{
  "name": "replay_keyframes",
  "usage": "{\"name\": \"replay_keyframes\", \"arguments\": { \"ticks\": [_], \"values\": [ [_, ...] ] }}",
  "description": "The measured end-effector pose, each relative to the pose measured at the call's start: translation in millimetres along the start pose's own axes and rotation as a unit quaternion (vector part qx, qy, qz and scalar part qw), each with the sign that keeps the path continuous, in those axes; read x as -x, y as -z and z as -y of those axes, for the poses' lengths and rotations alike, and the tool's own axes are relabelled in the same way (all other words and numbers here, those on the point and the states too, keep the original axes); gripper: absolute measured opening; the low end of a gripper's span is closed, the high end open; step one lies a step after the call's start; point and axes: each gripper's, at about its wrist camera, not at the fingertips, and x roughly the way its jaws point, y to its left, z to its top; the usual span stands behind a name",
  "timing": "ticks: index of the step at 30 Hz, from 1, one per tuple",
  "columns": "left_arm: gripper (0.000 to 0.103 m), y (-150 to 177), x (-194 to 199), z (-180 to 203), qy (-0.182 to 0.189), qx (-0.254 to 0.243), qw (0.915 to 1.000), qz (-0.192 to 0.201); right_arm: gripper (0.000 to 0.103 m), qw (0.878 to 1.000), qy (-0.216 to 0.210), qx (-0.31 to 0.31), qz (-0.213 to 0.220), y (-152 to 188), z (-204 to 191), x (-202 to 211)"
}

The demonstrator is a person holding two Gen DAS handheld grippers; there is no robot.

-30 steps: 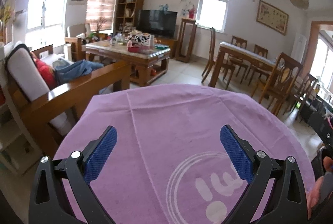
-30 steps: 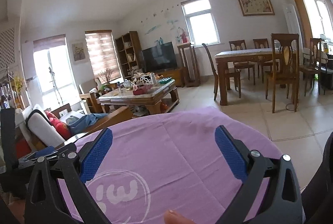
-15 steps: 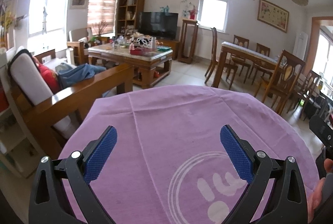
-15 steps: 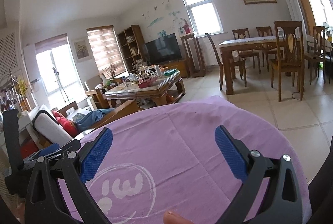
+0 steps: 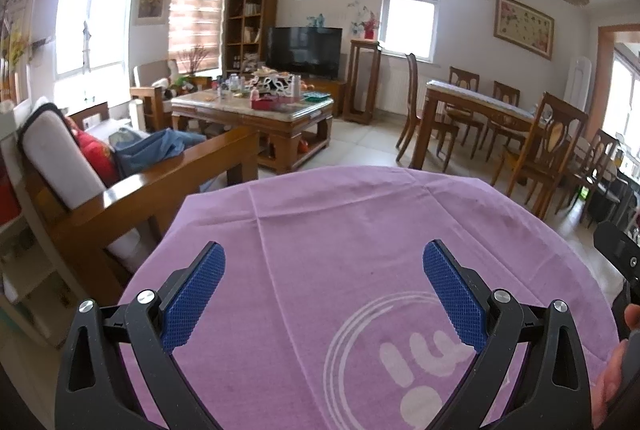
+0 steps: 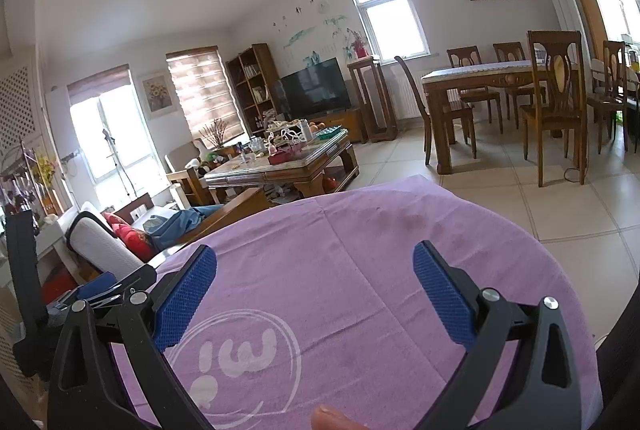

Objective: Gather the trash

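Observation:
My left gripper (image 5: 324,262) is open above a round table covered by a purple cloth (image 5: 340,230) with a white logo; nothing lies between its blue pads (image 5: 194,296). My right gripper (image 6: 314,266) is open too, over the same purple cloth (image 6: 360,250), also holding nothing. No trash shows on the cloth. Across the room a wooden coffee table (image 5: 256,110) carries several small items, among them a red tray and bottles; the same coffee table (image 6: 288,166) appears in the right wrist view. The left gripper's body (image 6: 28,294) shows at the right view's left edge.
A wooden sofa (image 5: 120,182) with a red cushion and blue cloth stands left of the round table. A dining table with chairs (image 5: 500,118) is at the right. A TV (image 5: 304,46) and shelf line the far wall. Tiled floor (image 6: 540,198) lies between.
Both views have shifted slightly: the room sits lower in each frame and the ceiling lamp shows more in the right view. Both grippers stay open and empty.

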Motion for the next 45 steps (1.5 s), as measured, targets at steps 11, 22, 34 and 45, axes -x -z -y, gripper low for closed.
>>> {"name": "replay_keyframes", "arguments": {
  "ticks": [11, 22, 34, 45],
  "values": [
    [0.098, 1.9, 2.5, -1.0, 0.002, 0.005, 1.0, -0.002, 0.098, 1.0, 0.0, 0.0, 0.0, -0.6, 0.1, 0.3],
    [0.098, 2.2, 3.9, -0.2, 0.002, 0.005, 1.0, -0.001, 0.098, 1.0, 0.0, -0.002, -0.001, -1.6, 0.0, 0.6],
    [0.098, 3.0, 5.3, 0.9, 0.001, 0.005, 1.0, -0.002, 0.098, 1.0, 0.0, -0.002, -0.002, -3.1, 1.4, 1.1],
    [0.098, 1.3, 4.4, 0.1, 0.001, 0.006, 1.0, -0.002, 0.098, 1.0, 0.0, -0.002, -0.003, -5.2, 1.6, 1.7]
  ]
}}
